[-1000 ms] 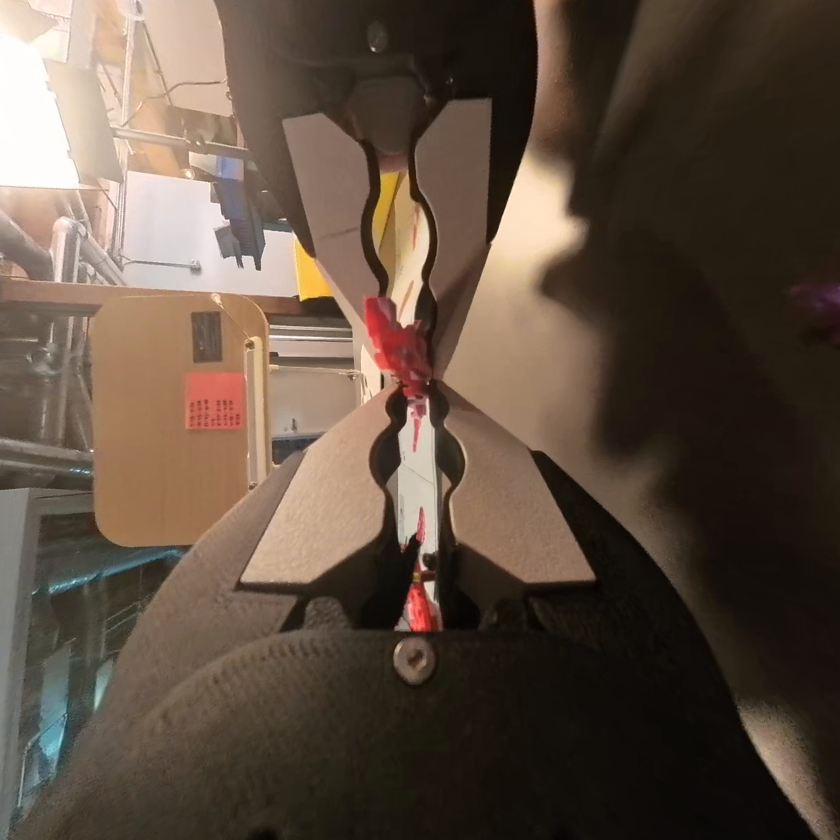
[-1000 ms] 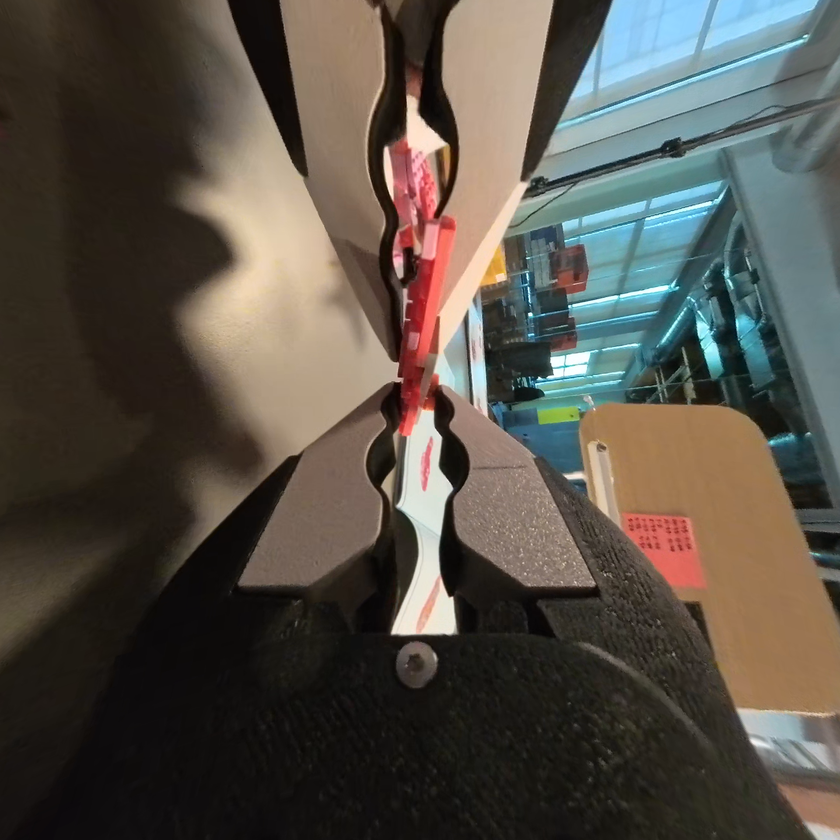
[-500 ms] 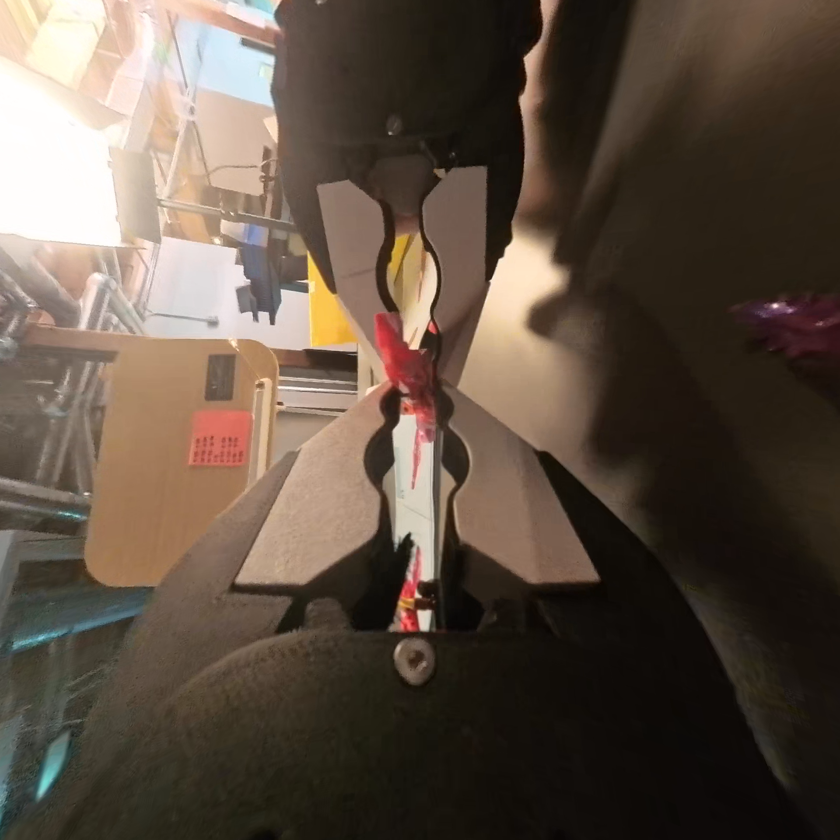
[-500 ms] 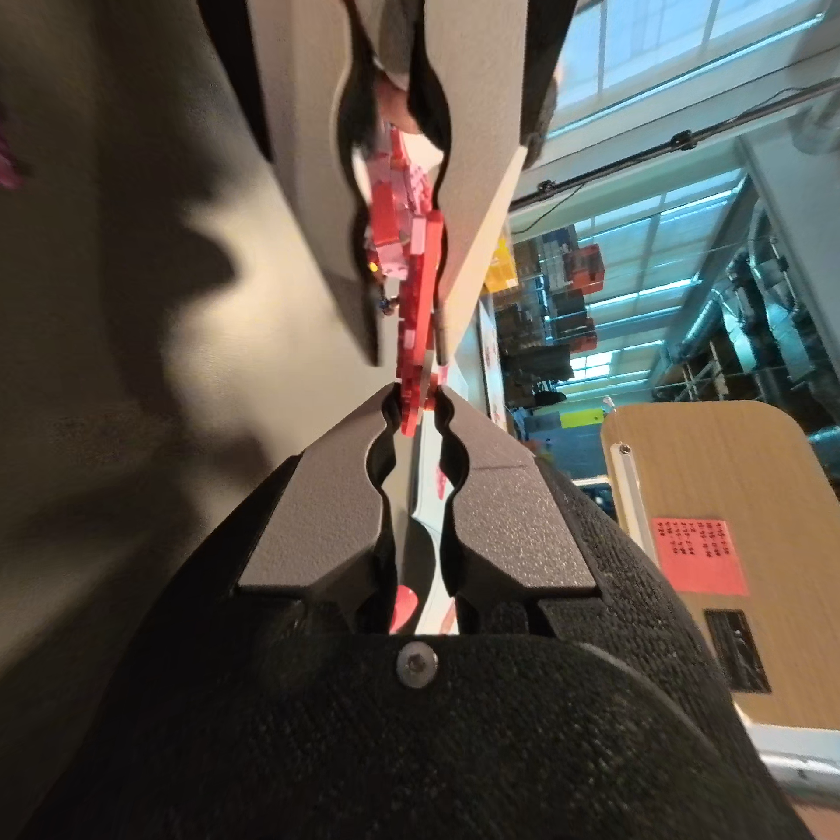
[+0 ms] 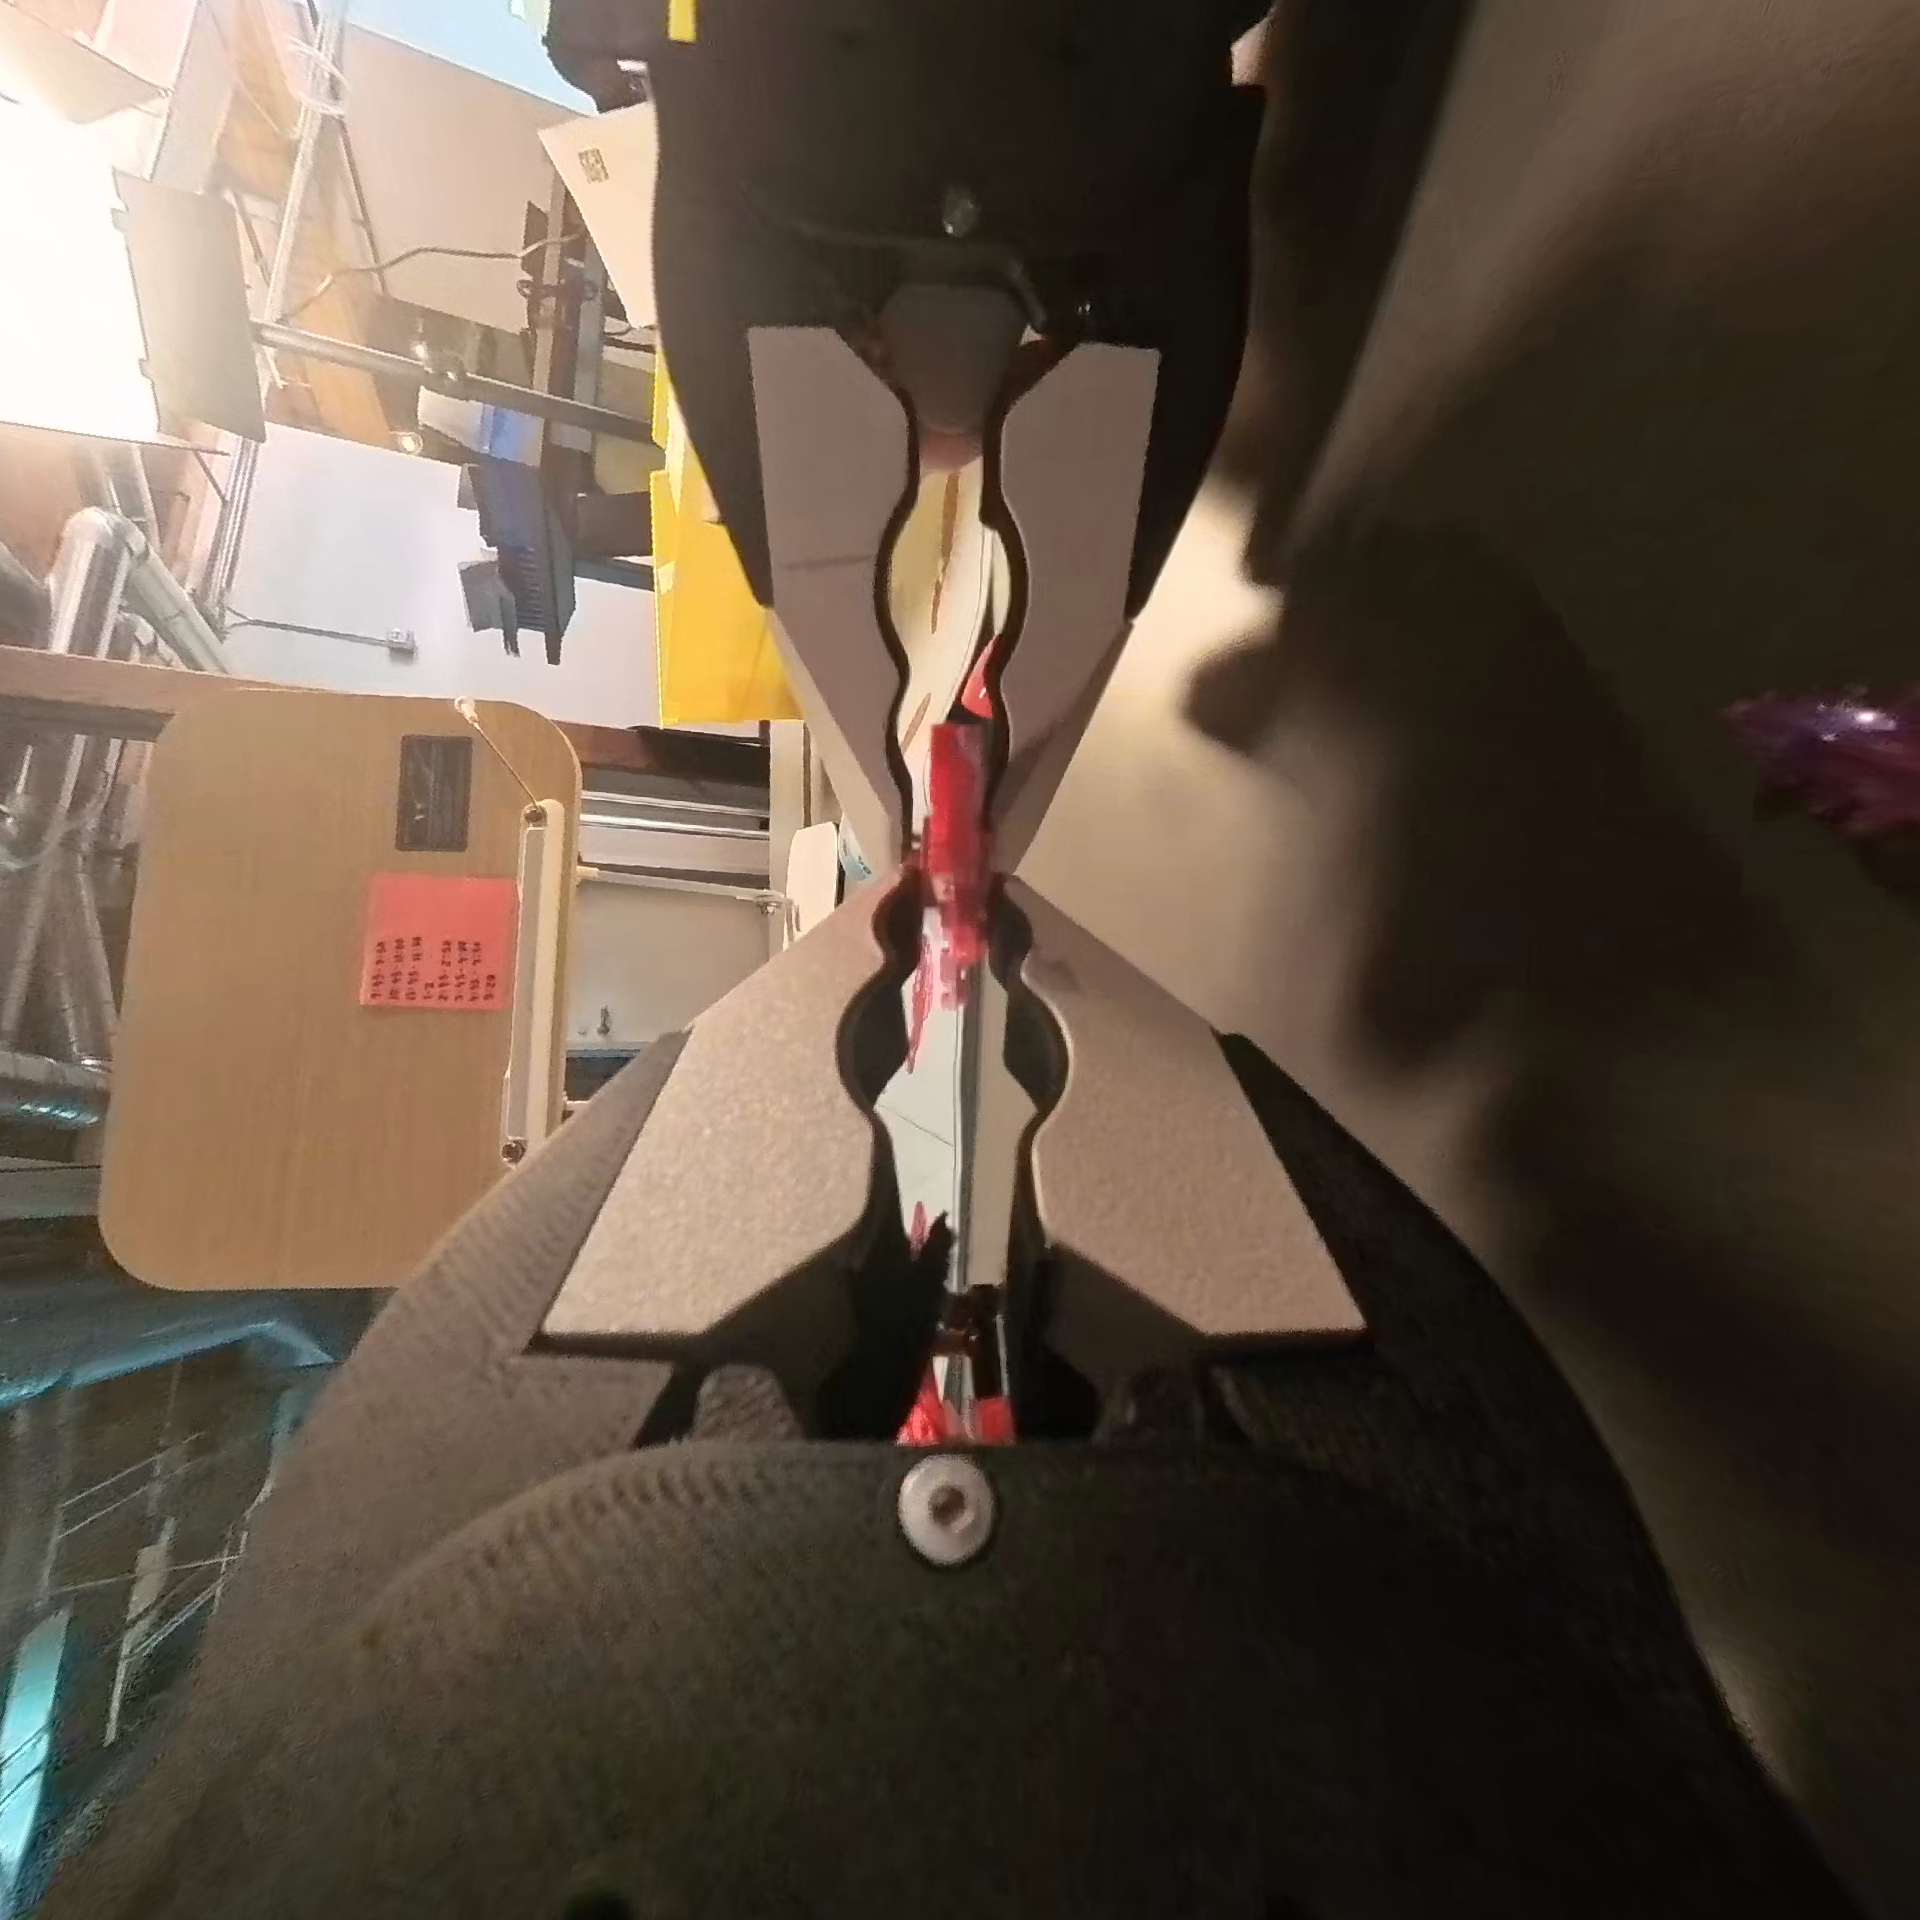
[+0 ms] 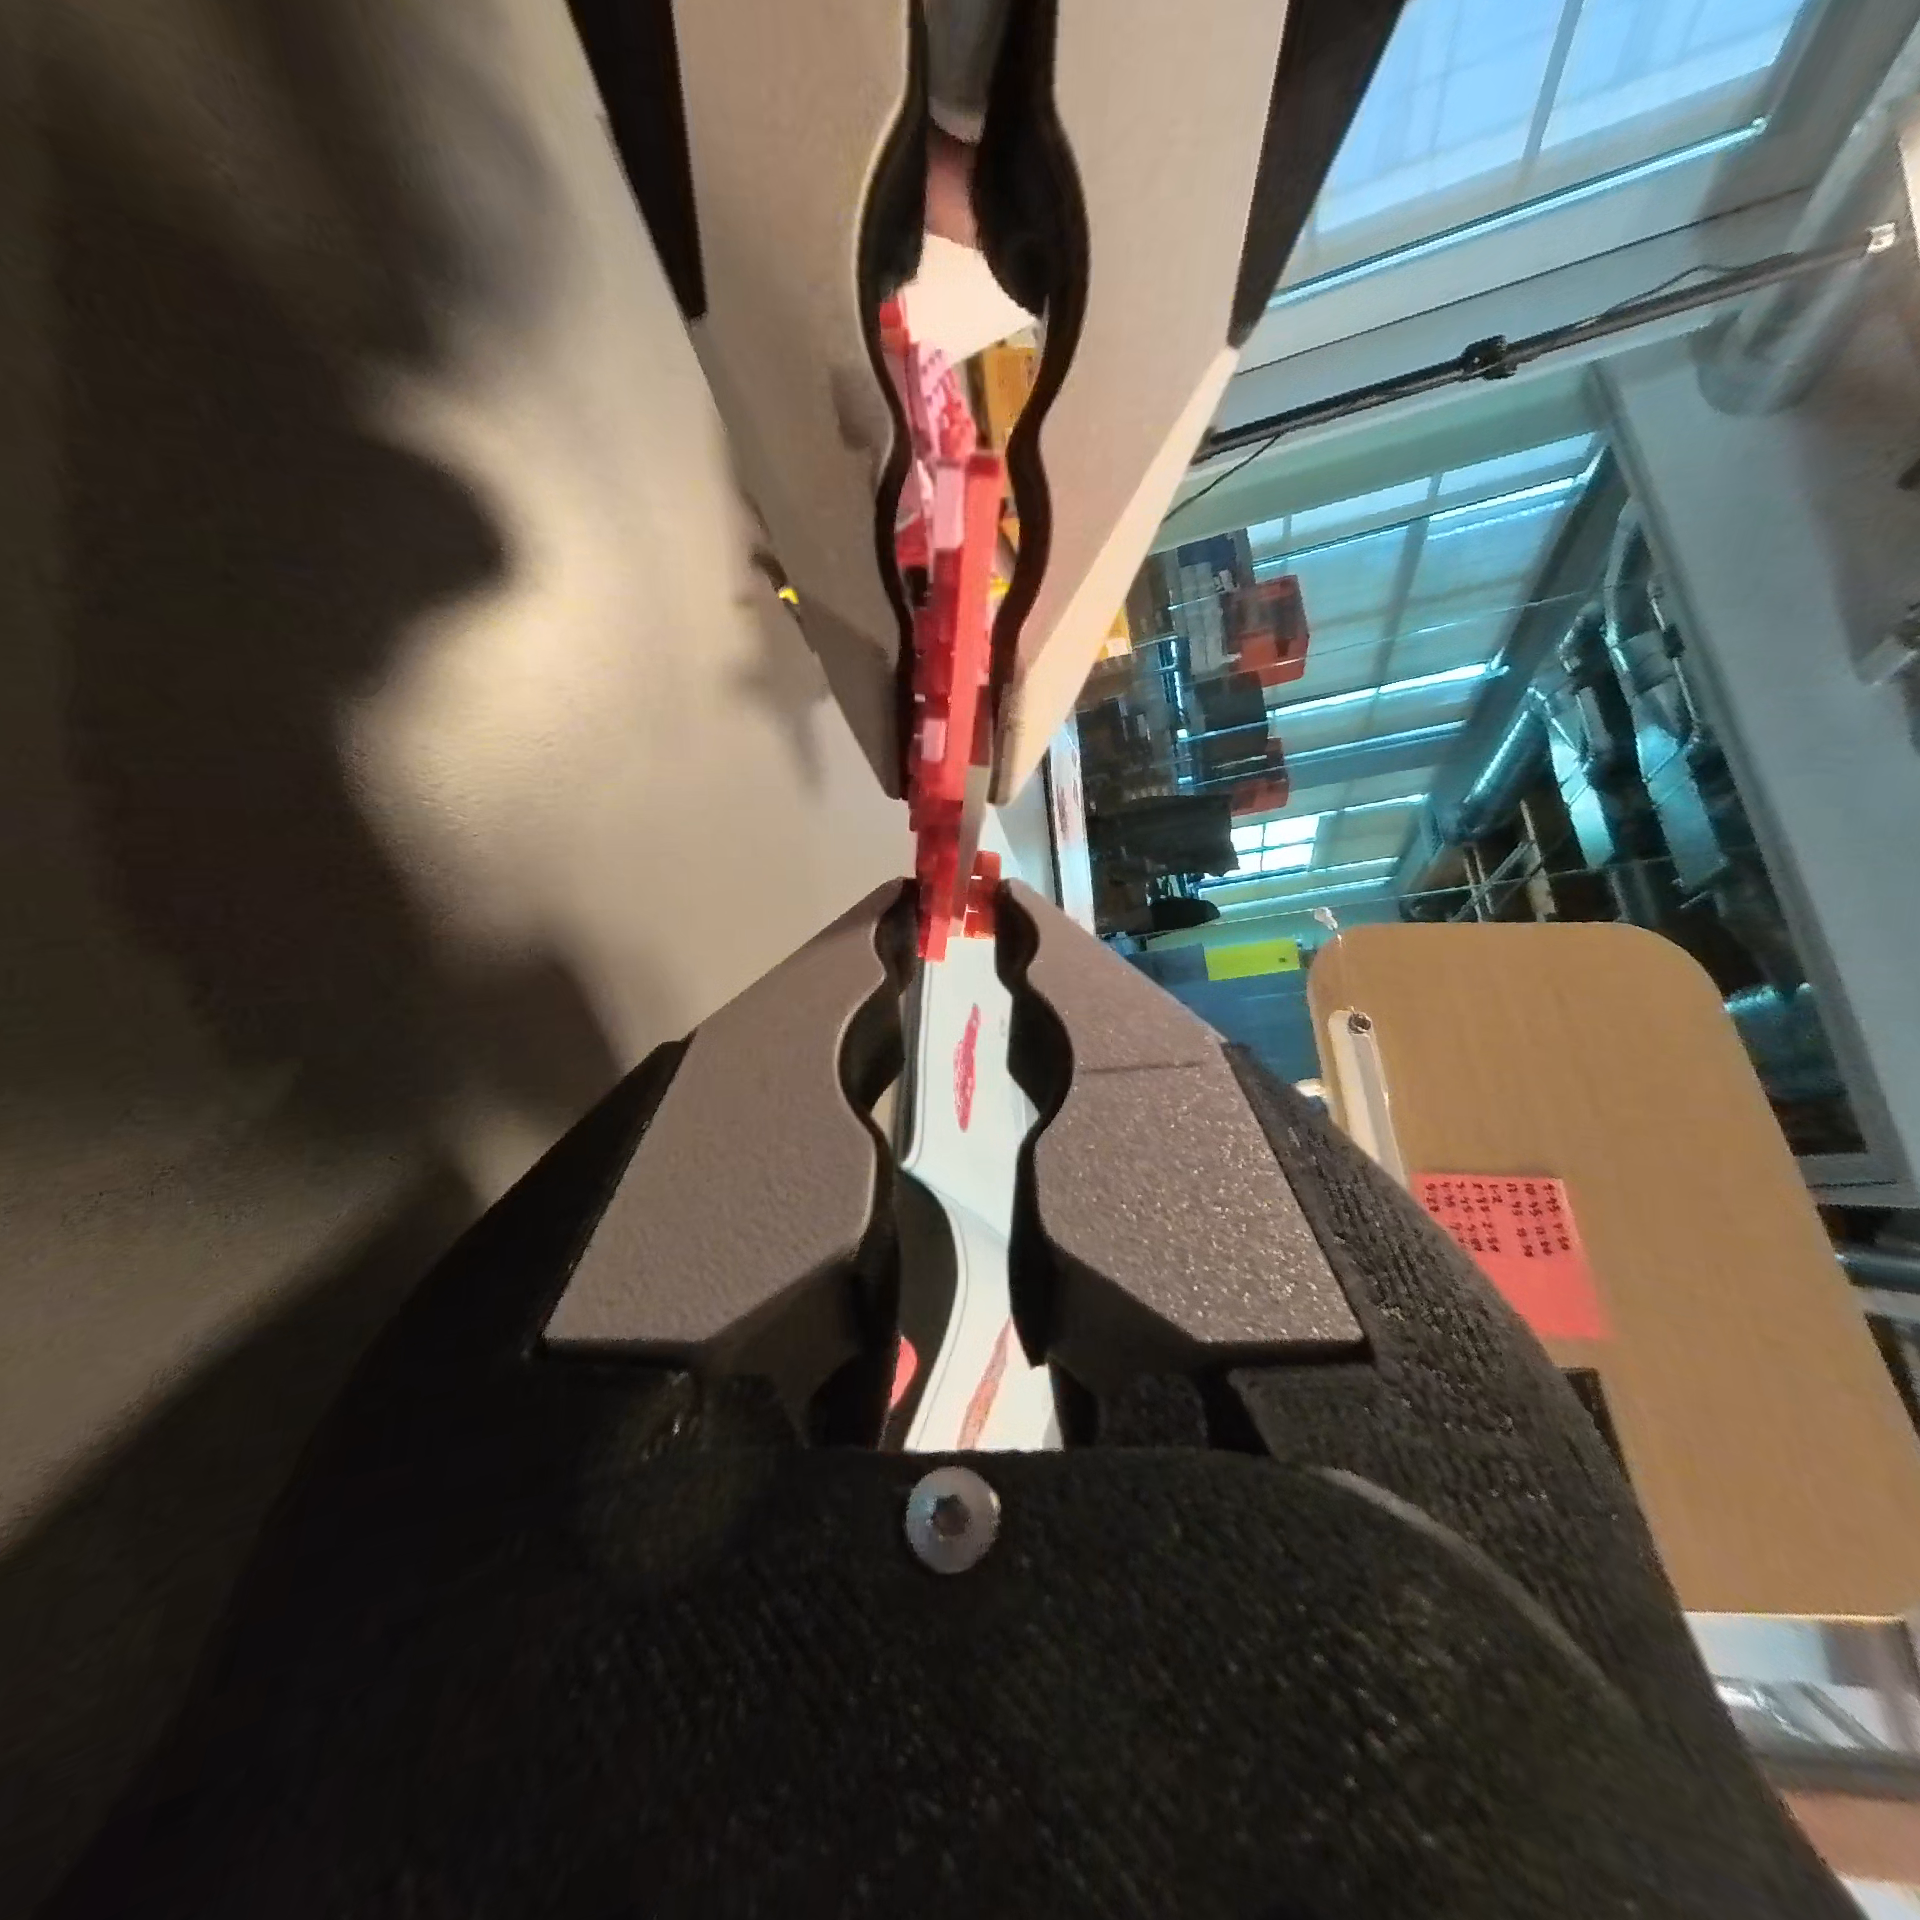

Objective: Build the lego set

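The two grippers meet tip to tip over one small red brick-built piece (image 5: 956, 821). In the left wrist view my left gripper (image 5: 958, 896) is shut on its near end, and the right gripper (image 5: 951, 831) comes in from the top and pinches the same piece. In the right wrist view my right gripper (image 6: 956, 909) is shut on the lower end of the red and pink brick piece (image 6: 951, 665). The piece runs up between the fingers of the left gripper (image 6: 945, 790). How far the piece reaches into each jaw is hidden.
A white sheet with red prints (image 6: 966, 1060) lies behind the fingers. A pale surface (image 6: 468, 727) carries the grippers' shadows. A wooden board with a pink sticker (image 5: 312, 987) stands to one side and shows in the right wrist view (image 6: 1610, 1247). There is also a purple object (image 5: 1839, 758) and a yellow box (image 5: 717, 623). Less than 4 cm separates the two grippers' tips.
Both views have swung a little. The right gripper drew back from the left gripper's tips and has come close again. The red piece has turned edge-on; the left jaws eased and closed on it again.
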The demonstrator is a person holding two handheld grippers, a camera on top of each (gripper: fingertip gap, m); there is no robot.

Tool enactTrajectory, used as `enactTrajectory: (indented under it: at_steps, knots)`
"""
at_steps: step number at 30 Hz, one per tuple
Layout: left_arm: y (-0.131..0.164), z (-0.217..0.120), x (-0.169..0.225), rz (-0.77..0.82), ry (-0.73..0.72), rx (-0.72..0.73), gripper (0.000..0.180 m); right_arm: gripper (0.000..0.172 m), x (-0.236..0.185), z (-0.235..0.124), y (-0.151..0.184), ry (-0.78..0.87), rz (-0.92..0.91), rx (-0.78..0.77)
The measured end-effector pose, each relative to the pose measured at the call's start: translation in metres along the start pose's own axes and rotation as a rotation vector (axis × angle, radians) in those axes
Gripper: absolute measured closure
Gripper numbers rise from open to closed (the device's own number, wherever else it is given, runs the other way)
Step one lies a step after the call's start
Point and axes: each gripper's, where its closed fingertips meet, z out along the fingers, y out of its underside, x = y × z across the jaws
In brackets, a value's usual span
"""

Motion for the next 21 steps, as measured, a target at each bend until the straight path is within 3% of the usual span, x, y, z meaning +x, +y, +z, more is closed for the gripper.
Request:
enactTrajectory:
  at_steps: [21]
  knots:
    - [-0.0055, 0.0005, 0.0019, -0.061, 0.025, 0.029, 0.170, 0.160, -0.0032, 0.0011, -0.0018, -0.034, 0.023, 0.019]
